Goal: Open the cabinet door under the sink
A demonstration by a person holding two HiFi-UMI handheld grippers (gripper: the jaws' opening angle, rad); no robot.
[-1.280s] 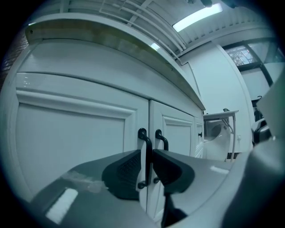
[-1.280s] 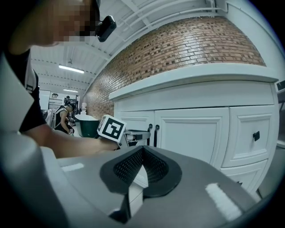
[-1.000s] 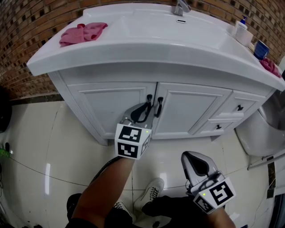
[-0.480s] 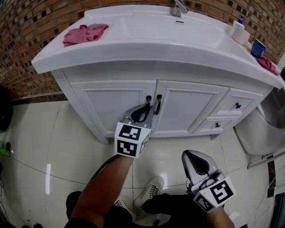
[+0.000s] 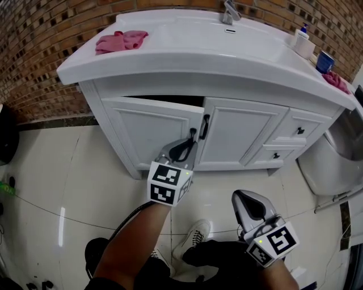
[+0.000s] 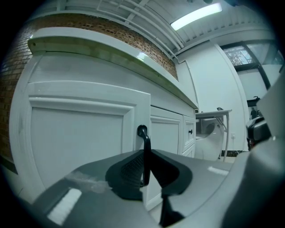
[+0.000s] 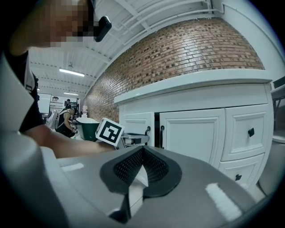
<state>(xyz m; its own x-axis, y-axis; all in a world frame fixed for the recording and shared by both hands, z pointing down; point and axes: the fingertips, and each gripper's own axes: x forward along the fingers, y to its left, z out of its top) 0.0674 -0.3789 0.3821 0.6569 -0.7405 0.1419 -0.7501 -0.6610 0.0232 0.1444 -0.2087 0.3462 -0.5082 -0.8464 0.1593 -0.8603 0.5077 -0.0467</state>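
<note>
The white cabinet under the sink has two doors. The left door (image 5: pixel 150 133) stands slightly ajar, with a dark gap along its top edge. My left gripper (image 5: pixel 190 144) is shut on that door's black handle (image 6: pixel 144 149), which runs upright between the pads in the left gripper view. The right door (image 5: pixel 241 136) is closed, its own black handle (image 5: pixel 204 126) free. My right gripper (image 5: pixel 243 199) hangs lower right over the floor, shut with nothing in it; in the right gripper view its jaws (image 7: pixel 141 156) point at the cabinet from a distance.
A pink cloth (image 5: pixel 121 41), a faucet (image 5: pixel 229 10), a soap bottle (image 5: pixel 301 38) and a blue cup (image 5: pixel 326 60) sit on the white countertop (image 5: pixel 187 59). Two small drawers (image 5: pixel 299 131) lie right of the doors. A toilet (image 5: pixel 334 167) stands at far right. The person's shoe (image 5: pixel 193 241) is on the tiled floor.
The left door has swung out from closed to slightly ajar as my left gripper drew back with its handle. My right gripper has barely shifted.
</note>
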